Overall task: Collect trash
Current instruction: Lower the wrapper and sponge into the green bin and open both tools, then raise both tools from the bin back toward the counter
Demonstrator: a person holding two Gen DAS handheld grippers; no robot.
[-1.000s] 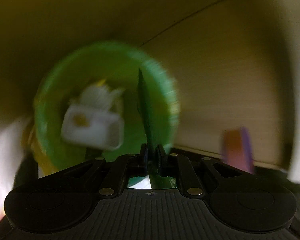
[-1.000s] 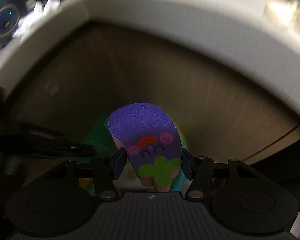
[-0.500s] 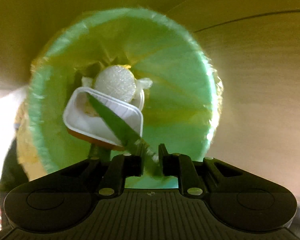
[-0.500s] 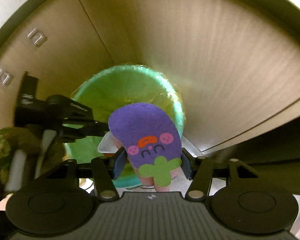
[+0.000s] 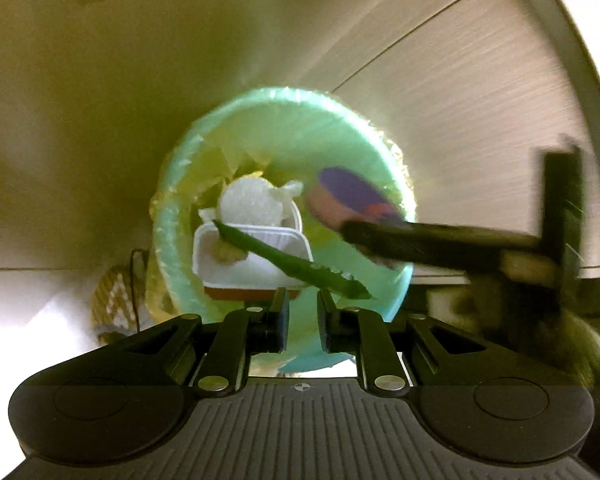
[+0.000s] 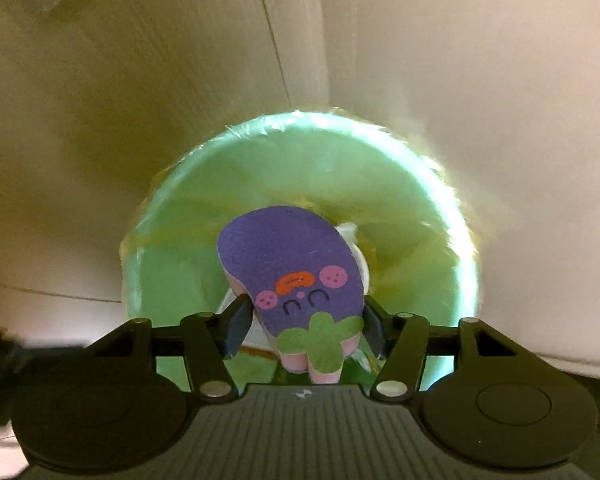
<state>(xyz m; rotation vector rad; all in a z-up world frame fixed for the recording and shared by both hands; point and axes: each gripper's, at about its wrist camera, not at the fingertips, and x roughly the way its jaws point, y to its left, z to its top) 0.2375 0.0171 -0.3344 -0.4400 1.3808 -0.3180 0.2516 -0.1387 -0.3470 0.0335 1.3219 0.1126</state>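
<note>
Round bin [image 5: 204,216] lined with thin crinkly green film, sitting at 12 o'clock under both grippers. Inside: white rectangular plastic tray [image 5: 256,264], bumpy white foam disc [image 5: 250,202], a long green leaf [image 5: 296,268] lying across the tray. Left gripper [image 5: 302,322] jaws sitting slightly apart, gripping nothing. Right gripper [image 6: 304,320] jaws opening, felt-faced purple sponge [image 6: 288,268] between them, over the bin.
</note>
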